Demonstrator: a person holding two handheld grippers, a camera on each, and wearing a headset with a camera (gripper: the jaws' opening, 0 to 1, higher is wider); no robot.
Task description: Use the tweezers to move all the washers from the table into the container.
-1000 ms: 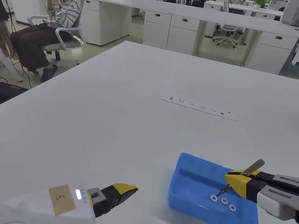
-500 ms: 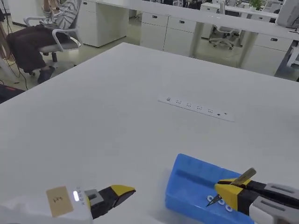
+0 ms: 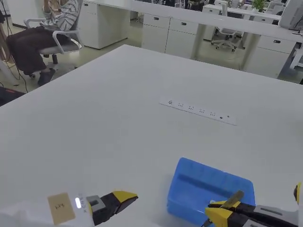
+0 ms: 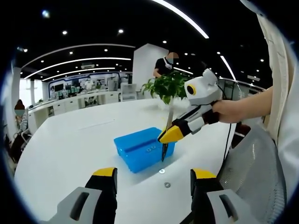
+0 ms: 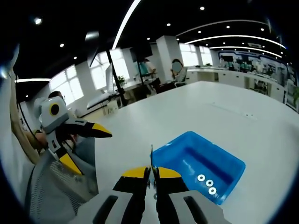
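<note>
The blue container sits near the front of the white table. Three washers lie inside it. Two more washers lie on the table just in front of the container. My right gripper is shut on thin tweezers, over the container's near edge; the tweezers point down beside the container's near corner, above the loose washers. I cannot tell whether their tips hold anything. My left gripper is open with nothing in it, low at the left.
A white power strip is set into the table's middle. A person sits on an office chair beyond the far left corner. Desks and cabinets stand behind the table. A potted plant stands farther off.
My right gripper has drawn back with the tweezers, from above the washers in the container to its near edge. The left gripper has stayed put. The head camera tilted slightly.
</note>
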